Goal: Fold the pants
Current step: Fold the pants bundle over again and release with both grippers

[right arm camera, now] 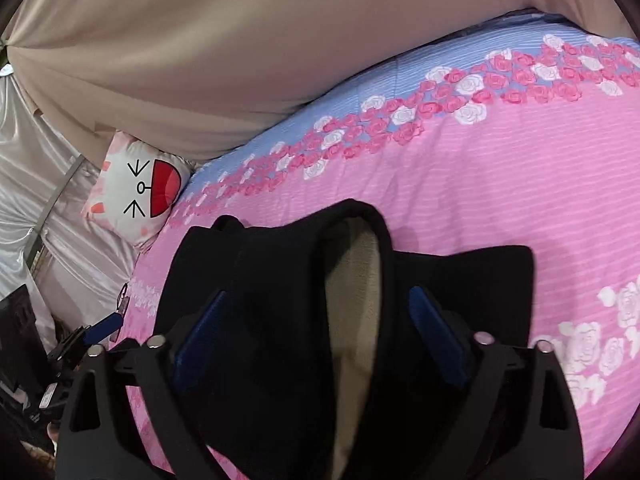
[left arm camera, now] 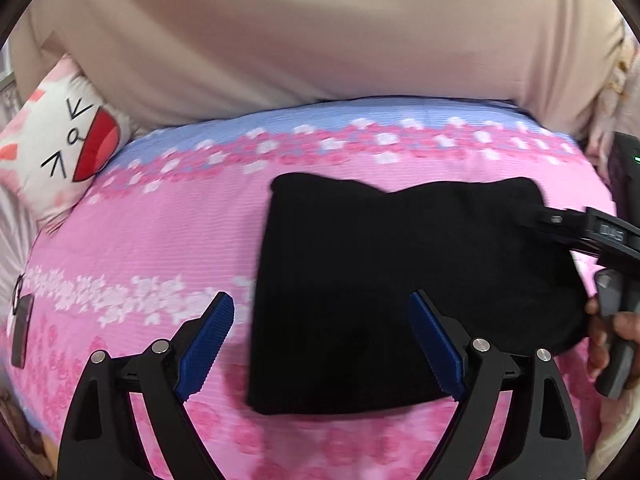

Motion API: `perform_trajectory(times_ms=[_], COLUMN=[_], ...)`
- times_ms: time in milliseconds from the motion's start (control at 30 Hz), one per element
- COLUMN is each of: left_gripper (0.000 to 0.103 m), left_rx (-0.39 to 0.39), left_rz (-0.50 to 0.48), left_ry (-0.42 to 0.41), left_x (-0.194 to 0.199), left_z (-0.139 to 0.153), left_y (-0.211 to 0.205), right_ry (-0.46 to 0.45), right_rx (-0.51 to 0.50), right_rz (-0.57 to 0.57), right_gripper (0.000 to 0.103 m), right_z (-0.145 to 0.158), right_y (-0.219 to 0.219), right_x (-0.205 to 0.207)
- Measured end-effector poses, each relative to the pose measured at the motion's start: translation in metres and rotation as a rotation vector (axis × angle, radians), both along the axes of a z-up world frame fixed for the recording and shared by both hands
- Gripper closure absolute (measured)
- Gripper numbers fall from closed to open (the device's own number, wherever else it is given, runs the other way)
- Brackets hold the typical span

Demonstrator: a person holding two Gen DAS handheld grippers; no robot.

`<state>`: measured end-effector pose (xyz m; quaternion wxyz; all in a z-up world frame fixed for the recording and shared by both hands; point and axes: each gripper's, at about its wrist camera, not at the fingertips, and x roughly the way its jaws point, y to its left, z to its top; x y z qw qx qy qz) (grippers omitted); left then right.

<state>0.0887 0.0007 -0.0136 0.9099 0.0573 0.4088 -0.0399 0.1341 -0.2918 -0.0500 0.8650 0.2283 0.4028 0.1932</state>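
Black pants [left arm camera: 400, 280] lie folded into a compact, roughly square bundle on the bed [left arm camera: 160, 240], whose cover is pink with bands of pink and white roses and a blue strip along the far edge. In the left wrist view the left tool [left arm camera: 320, 316] hovers over the near edge of the bundle with its blue-padded fingers [left arm camera: 208, 344] spread wide apart, gripping nothing; one finger is above the bare cover, the other above the black cloth. The right tool [left arm camera: 560, 220] reaches in from the right side of that view, its tips at the bundle's far right corner. In the right wrist view the right tool [right arm camera: 320, 320] also has its fingers wide apart, and a raised fold of the pants [right arm camera: 280, 280] stands between them, showing a beige lining [right arm camera: 352, 300] inside the black cloth; whether either pad touches the cloth cannot be told. A white cushion [left arm camera: 60, 140] with a drawn face and a red mouth sits at the far left corner of the bed, against a beige curtain [left arm camera: 280, 32] that hangs behind.
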Motion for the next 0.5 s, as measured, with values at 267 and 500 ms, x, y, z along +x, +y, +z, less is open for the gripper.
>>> perform_trajectory(times_ms=[267, 500], left_gripper=[0.017, 0.017], left_rx=[-0.003, -0.005], left_rz=[0.036, 0.041], left_ry=[0.024, 0.051], left_x=[0.014, 0.02], left_z=[-0.012, -0.023], left_y=[0.03, 0.04], right_ry=[0.001, -0.056], right_rx=[-0.038, -0.03], right_rz=[-0.022, -0.039], right_gripper=[0.073, 0.092], right_z=[0.003, 0.028], right_y=[0.014, 0.018], right_x=[-0.001, -0.012])
